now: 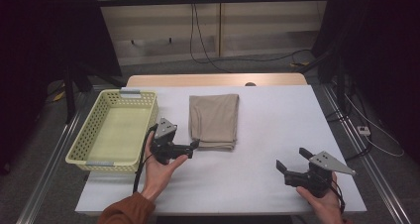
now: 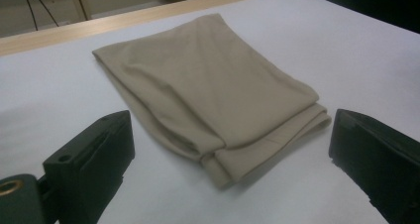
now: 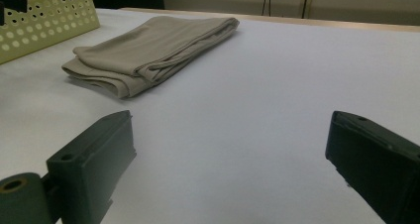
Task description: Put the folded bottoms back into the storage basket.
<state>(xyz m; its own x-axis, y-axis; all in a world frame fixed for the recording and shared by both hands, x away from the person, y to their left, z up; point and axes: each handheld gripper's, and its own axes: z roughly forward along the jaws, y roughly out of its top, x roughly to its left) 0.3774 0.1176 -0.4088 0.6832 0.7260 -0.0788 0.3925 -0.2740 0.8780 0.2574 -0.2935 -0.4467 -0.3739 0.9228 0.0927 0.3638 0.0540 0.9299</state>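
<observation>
High view: folded beige cloth (image 1: 214,121) lay mid-worktop (image 1: 277,115), long axis running 12 to 6 o'clock, layered edges at the 6 o'clock end. Yellow basket (image 1: 117,130) sat at its 9 o'clock, apart from it. Left gripper (image 1: 194,145) was wide open, holding nothing, its jaws just beside the cloth's near-left corner; its own view showed the stacked layers at that corner. Right gripper (image 1: 292,160) was wide open, holding nothing, well apart at 4 o'clock.
</observation>
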